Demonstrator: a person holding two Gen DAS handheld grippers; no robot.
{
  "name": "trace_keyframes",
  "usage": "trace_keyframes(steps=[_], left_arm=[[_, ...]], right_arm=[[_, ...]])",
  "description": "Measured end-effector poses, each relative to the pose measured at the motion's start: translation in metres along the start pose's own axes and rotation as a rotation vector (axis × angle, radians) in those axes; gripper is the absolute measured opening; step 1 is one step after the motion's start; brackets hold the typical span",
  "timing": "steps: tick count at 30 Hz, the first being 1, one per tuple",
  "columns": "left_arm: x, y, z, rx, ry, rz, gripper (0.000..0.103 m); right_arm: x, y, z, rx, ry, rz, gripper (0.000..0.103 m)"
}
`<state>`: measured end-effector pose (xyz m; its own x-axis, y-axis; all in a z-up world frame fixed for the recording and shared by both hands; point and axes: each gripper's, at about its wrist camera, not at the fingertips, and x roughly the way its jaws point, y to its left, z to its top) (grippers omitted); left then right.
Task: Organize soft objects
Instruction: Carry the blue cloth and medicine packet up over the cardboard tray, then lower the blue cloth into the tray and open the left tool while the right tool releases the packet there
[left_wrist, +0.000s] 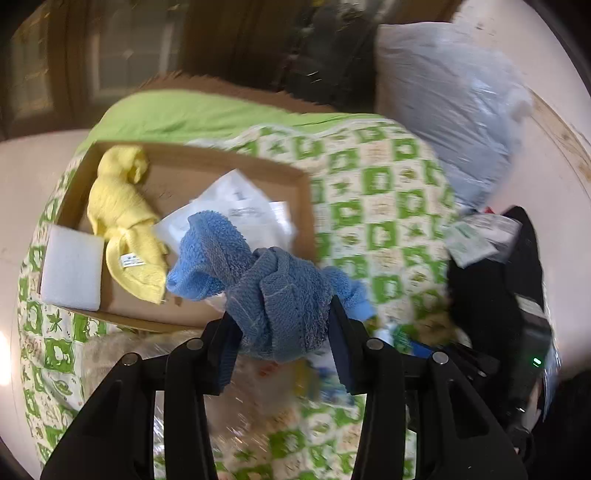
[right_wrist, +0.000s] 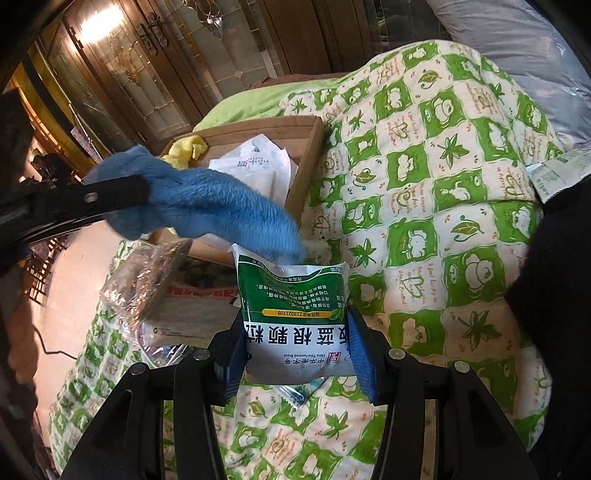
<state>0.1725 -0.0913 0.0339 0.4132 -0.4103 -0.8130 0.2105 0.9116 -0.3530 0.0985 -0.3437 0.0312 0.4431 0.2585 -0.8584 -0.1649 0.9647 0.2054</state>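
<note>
The crumpled blue terry-cloth towel (left_wrist: 273, 284) was pinched between the blue-padded fingers of the left gripper (left_wrist: 282, 325), held in the air with one loose end trailing toward ten o'clock over the near edge of the shallow brown cardboard box (left_wrist: 303, 206). Inside that box lay a knotted yellow knit cloth (left_wrist: 118, 218), a white foam block (left_wrist: 72, 267) at its nine o'clock corner, and some white printed plastic packets (left_wrist: 243, 206). The right gripper (right_wrist: 295, 350) gripped a soft green-and-white medicine pouch with Chinese lettering (right_wrist: 295, 314), its jaws closed on the pouch's lower sides, above the green-and-cream patterned quilt (right_wrist: 443, 203). At the pouch's nine o'clock sat a clear crinkled plastic bag (right_wrist: 147, 277); a large grey plastic sack (left_wrist: 450, 110) rested at the quilt's one o'clock edge.

The step in hand appeared to be carrying the towel into the box. To do it well, the left gripper should travel toward eleven o'clock until the whole bundle (including that trailing end) hangs over bare cardboard, then lower before letting go, so nothing drapes over the rim.
</note>
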Motion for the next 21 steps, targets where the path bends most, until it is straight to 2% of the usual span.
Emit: trace_keyframes(steps=[7, 13, 21], left_arm=[[0.032, 0.046, -0.001, -0.079, 0.057, 0.040, 0.042], [0.047, 0.068, 0.003, -0.091, 0.095, 0.065, 0.042], [0.059, 0.093, 0.003, -0.111, 0.118, 0.082, 0.042]], right_arm=[[0.021, 0.004, 0.019, -0.038, 0.020, -0.038, 0.049], [0.041, 0.020, 0.045, -0.083, 0.032, -0.045, 0.049], [0.063, 0.038, 0.088, -0.137, -0.007, -0.075, 0.049]])
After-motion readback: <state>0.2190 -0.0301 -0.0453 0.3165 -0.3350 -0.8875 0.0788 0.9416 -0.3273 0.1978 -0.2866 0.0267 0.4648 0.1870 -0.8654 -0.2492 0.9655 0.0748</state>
